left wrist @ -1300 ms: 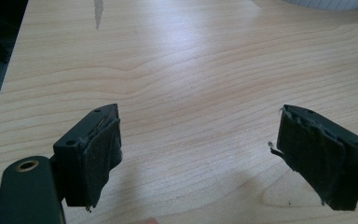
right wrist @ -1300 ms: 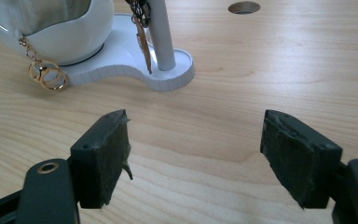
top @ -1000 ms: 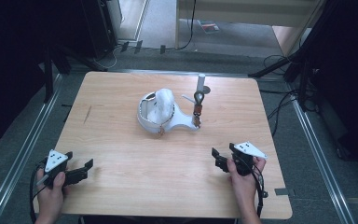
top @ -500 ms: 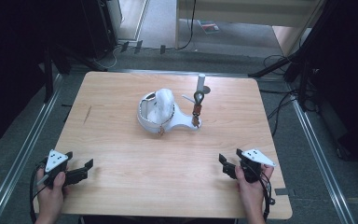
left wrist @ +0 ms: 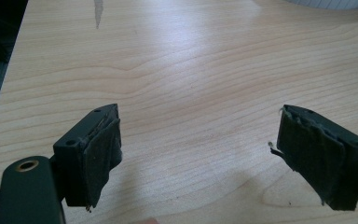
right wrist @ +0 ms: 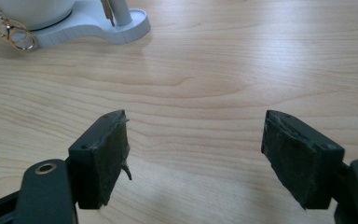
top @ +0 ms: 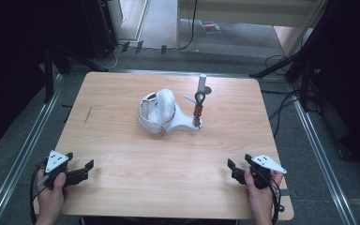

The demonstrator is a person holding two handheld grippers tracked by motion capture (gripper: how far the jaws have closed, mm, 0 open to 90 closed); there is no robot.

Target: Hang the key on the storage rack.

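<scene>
Standing near the middle of the table point(top: 122, 154), the white stand point(top: 168, 117) carries a short post point(top: 200, 84) from which a keyring with a brown leather fob point(top: 198, 110) hangs, and a gold chain point(right wrist: 14, 35) trails over the rim of its dish. Both tools sit at the near edge, well apart from it: the left gripper point(top: 85, 169) and the right gripper point(top: 233, 169) each have jaws spread wide with nothing between them. By my reading this is the resting stage with no reach begun; the next move calls for bringing one gripper forward to the hanging keyring, lining its pads either side of the fob. Count: one stand, one post, one keyring, one chain, two grippers
</scene>
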